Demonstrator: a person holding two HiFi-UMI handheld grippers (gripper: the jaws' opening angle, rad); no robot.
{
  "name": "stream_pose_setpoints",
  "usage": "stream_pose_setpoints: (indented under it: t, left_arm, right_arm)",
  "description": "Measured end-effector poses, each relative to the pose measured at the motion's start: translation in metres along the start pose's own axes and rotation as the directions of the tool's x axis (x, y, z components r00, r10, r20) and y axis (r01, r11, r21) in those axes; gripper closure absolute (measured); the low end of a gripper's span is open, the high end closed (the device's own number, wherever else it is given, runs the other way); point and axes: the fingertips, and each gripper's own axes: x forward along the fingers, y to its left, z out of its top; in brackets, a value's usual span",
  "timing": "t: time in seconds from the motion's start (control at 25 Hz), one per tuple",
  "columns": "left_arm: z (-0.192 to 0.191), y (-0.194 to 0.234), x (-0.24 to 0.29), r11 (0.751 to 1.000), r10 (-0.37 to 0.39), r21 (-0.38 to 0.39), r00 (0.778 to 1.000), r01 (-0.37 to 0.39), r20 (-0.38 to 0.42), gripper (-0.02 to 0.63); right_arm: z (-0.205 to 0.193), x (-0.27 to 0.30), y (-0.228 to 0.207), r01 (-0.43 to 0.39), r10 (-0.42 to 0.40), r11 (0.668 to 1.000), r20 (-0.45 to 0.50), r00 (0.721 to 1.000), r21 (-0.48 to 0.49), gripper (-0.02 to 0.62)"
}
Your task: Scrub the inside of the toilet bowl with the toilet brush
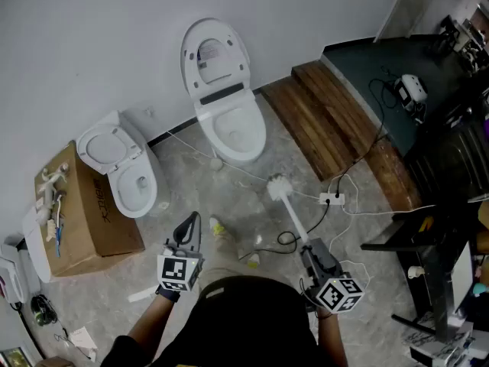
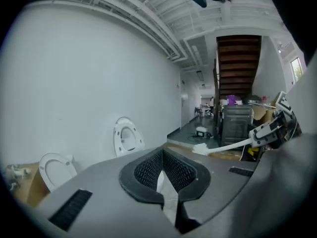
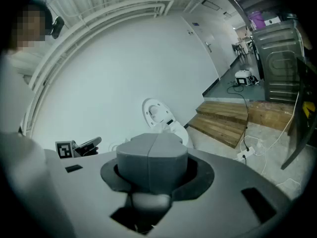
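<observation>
White brush (image 1: 276, 186), its handle clamped in the right gripper (image 1: 309, 251), points head-first up and left at the open toilet (image 1: 229, 125) ahead, well short of the bowl. The left gripper (image 1: 192, 222) hangs closed and empty alongside.

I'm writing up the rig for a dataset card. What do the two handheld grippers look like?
Both are dark grey. The left gripper has tapering jaws with ribbed black pads; the right gripper has blocky grey jaws. Each carries a white cube printed with black square markers.
</observation>
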Motion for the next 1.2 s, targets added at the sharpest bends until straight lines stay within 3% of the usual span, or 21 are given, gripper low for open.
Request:
stream_pose_setpoints:
  t: [0.2, 0.4, 0.6, 0.88, 1.08, 1.2]
  left_arm:
    - [-0.005, -0.013, 0.009, 1.0, 0.024, -0.004, 1.0, -0.024, -0.011, 0.588]
    - [-0.015, -0.025, 0.017, 1.0, 0.001, 0.009, 0.997, 0.0, -0.073, 0.588]
    - [-0.02, -0.009, 0.046, 1.0, 0.0, -0.013, 0.99, -0.002, -0.141, 0.588]
    - [-0.003, 0.007, 0.128, 0.998, -0.045, -0.043, 0.988, 0.039, -0.147, 0.588]
    - [0.014, 0.009, 0.199, 0.99, -0.133, -0.073, 0.983, 0.125, -0.127, 0.588]
    - [0.029, 0.018, 0.252, 0.982, -0.177, -0.079, 0.98, 0.17, -0.09, 0.588]
  right_arm:
    - [-0.006, 0.004, -0.003, 0.001, -0.004, 0.996, -0.035, 0.999, -0.093, 0.434]
    - [-0.016, 0.01, -0.009, 0.016, -0.02, 0.997, -0.058, 0.998, -0.079, 0.434]
    - [-0.009, 0.037, -0.019, 0.052, -0.062, 0.994, -0.109, 0.992, -0.098, 0.434]
    - [0.033, 0.082, -0.05, 0.13, -0.151, 0.984, -0.174, 0.973, -0.126, 0.434]
    - [0.077, 0.123, -0.058, 0.197, -0.225, 0.97, -0.226, 0.948, -0.14, 0.434]
    - [0.11, 0.159, -0.055, 0.198, -0.253, 0.954, -0.252, 0.934, -0.225, 0.434]
